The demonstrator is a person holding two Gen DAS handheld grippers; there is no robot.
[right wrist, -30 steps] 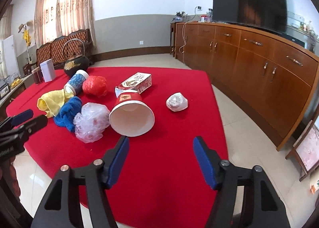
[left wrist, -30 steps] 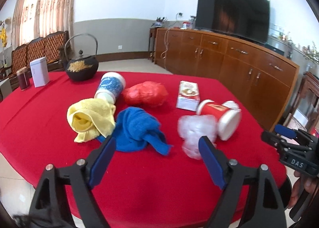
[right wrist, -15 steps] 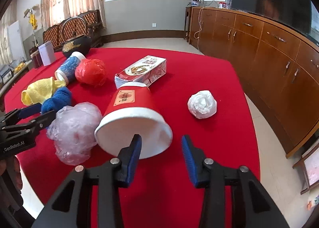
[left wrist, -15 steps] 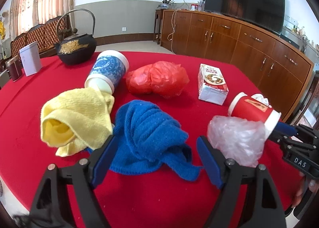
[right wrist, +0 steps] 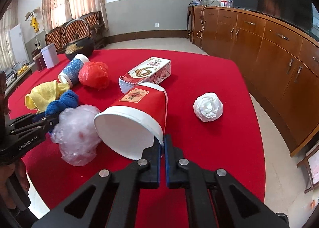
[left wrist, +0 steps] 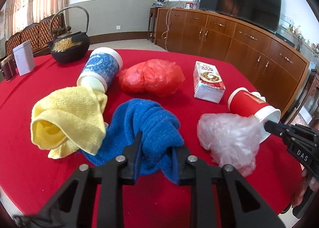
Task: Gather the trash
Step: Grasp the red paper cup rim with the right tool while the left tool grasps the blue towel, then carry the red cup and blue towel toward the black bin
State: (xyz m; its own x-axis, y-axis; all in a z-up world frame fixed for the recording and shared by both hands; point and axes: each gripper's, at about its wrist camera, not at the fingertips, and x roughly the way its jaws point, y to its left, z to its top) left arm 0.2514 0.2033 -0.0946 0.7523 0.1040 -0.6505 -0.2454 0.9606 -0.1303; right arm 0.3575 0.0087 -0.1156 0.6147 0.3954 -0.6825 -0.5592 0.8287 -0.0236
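Observation:
My left gripper (left wrist: 157, 144) has its jaws closing, and its pads press on the near fold of the crumpled blue cloth (left wrist: 145, 118) on the red table (left wrist: 49, 178). The right gripper (right wrist: 163, 141) has its jaws closing too and pinches the white rim of the red paper cup (right wrist: 139, 106), which lies on its side with its mouth toward me. A clear plastic bag (left wrist: 227, 136) lies between cloth and cup. Behind them are a red plastic bag (left wrist: 153, 78), a tipped blue-patterned cup (left wrist: 101, 68), a carton (left wrist: 208, 80) and a white crumpled wad (right wrist: 208, 106).
A yellow cloth (left wrist: 67, 116) lies against the blue one. A black teapot (left wrist: 69, 46), a white box (left wrist: 24, 58) and a dark jar (left wrist: 8, 68) stand at the table's far left. A long wooden sideboard (left wrist: 249, 42) with a television runs along the right wall.
Both grippers moved forward and down toward the table. The left jaws shut on the blue cloth. The right jaws shut on the red cup's rim.

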